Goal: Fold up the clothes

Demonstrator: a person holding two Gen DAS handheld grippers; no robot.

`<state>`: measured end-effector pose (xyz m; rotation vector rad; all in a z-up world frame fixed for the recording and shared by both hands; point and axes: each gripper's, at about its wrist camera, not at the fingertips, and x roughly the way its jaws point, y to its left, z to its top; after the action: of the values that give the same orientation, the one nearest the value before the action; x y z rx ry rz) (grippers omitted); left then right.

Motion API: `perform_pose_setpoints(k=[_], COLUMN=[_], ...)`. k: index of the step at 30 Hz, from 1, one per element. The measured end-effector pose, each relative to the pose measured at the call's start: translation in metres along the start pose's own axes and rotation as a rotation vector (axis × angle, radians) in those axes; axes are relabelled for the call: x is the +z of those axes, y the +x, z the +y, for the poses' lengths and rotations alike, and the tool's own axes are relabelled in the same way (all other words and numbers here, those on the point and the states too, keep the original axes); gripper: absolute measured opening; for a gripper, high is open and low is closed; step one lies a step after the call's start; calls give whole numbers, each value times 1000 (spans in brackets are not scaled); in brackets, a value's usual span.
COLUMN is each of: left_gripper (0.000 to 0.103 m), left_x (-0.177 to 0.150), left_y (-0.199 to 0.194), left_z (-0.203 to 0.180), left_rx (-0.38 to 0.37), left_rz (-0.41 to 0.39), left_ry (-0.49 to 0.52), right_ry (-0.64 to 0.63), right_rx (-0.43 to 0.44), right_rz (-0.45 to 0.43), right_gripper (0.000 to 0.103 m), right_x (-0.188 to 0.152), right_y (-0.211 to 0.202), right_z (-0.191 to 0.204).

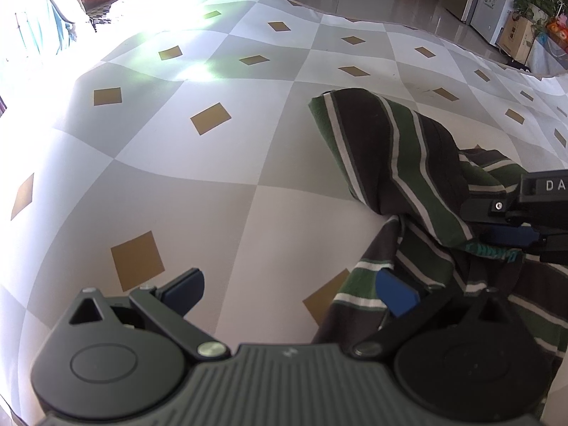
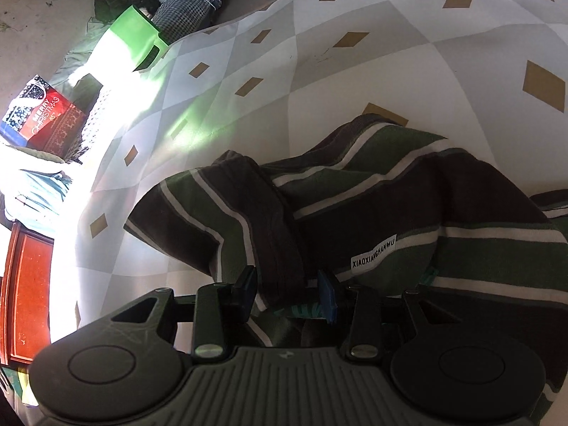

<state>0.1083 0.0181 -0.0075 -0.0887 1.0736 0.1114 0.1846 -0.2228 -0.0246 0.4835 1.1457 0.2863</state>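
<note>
- While your right gripper (image 2: 289, 293) pinches a dark fold of the striped garment (image 2: 372, 213) between its fingers, that cloth fills the lower right of the frame on the checked desk (image 2: 355, 71).
- Your left gripper (image 1: 289, 294) stands open, the garment's edge at its right finger (image 1: 396, 296).

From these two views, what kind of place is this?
Probably a home living or dining area: a checked tablecloth under the striped shirt, a fridge on a tiled floor, and a Christmas gift bag.

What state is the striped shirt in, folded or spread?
Neither: the shirt lies bunched on the table, a sleeve draped over the body, the right tool around a fold.
</note>
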Motion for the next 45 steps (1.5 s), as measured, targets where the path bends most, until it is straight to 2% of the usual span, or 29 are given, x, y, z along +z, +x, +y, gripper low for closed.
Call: perform_pose_setpoints(k=[7,9,10,13,16,19,25,29,34,37,40,45], left_gripper=[103,103,103,103,103,103,103,103,103,103,103,103], left_x=[-1,-2,-2,-3,-4,-4,-5,-4,-2,-1,-1,-1], left_y=[1,1,2,3,3,3,0,-6,-13,-16,-15,-14], left_z=[-2,-3,-3,-2,1,3,5,8,18,25,30,31], left_rx=[-5,-5,-4,-1,4,6,5,16,-3,7,15,15], left_rz=[6,7,9,14,15,14,5,-16,-50,-69,-62,-58], left_ry=[9,14,16,18,12,6,1,-12,-69,-94,-112,-116], right_ry=[14,11,10,6,2,-2,-20,-69,-80,-86,-93,-103], right_rx=[36,51,59,81,103,130,327,438,413,397,382,356], right_rz=[-14,-29,-36,-59,-81,-104,-161,-165,-125,-101,-77,-37], right_gripper=[37,31,22,8,7,7,7,7,10,27,31,32], right_x=[1,2,3,5,7,9,17,13,9,7,5,2], right_y=[3,2,1,0,-2,-5,-26,-33,-25,-21,-16,-9], right_z=[4,7,9,14,19,25,58,82,83,84,85,86])
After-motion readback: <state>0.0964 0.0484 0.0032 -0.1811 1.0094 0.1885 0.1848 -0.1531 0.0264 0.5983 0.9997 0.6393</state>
